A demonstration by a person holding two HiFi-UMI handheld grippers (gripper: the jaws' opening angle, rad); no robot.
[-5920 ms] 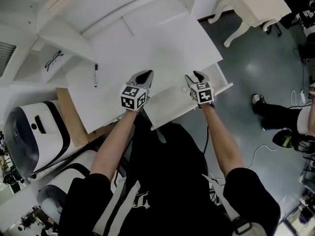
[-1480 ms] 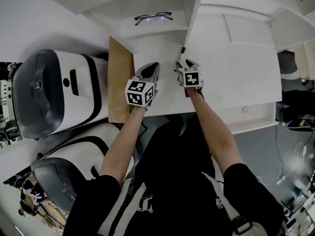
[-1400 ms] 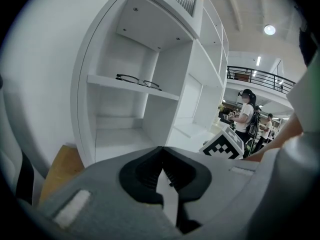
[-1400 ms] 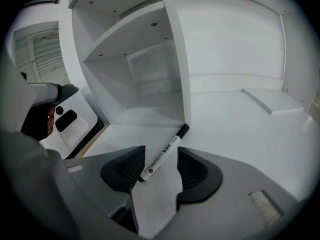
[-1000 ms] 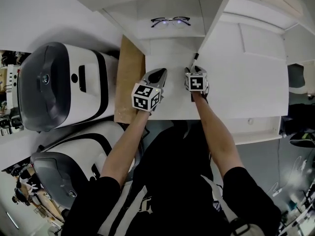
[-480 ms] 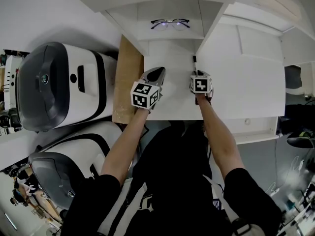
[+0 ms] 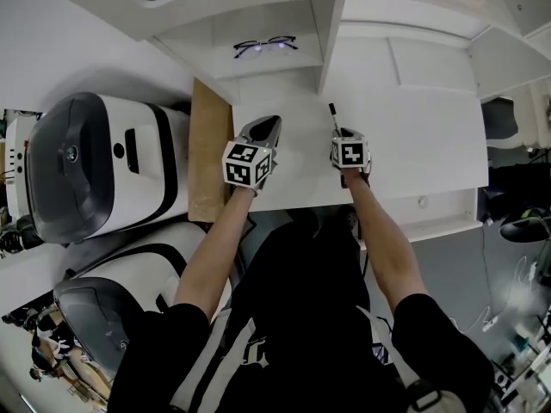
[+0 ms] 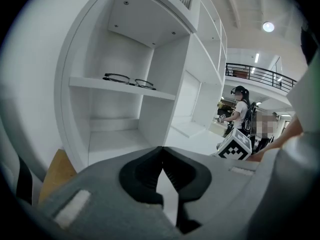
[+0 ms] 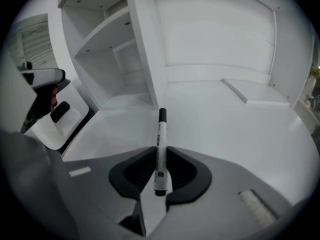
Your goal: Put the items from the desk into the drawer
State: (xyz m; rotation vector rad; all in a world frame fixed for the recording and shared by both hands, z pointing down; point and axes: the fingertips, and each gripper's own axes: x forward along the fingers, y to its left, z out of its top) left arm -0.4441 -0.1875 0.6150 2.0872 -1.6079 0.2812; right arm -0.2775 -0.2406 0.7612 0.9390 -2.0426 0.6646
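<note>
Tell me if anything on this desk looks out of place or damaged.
Nothing stands out. The jaws of the right gripper have just been closing on the marker, held straight; the glasses lie on a shelf, seemingly intact.

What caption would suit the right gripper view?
Right gripper, jaws just closed on a white marker, its black cap pointing out over the desk.
</note>
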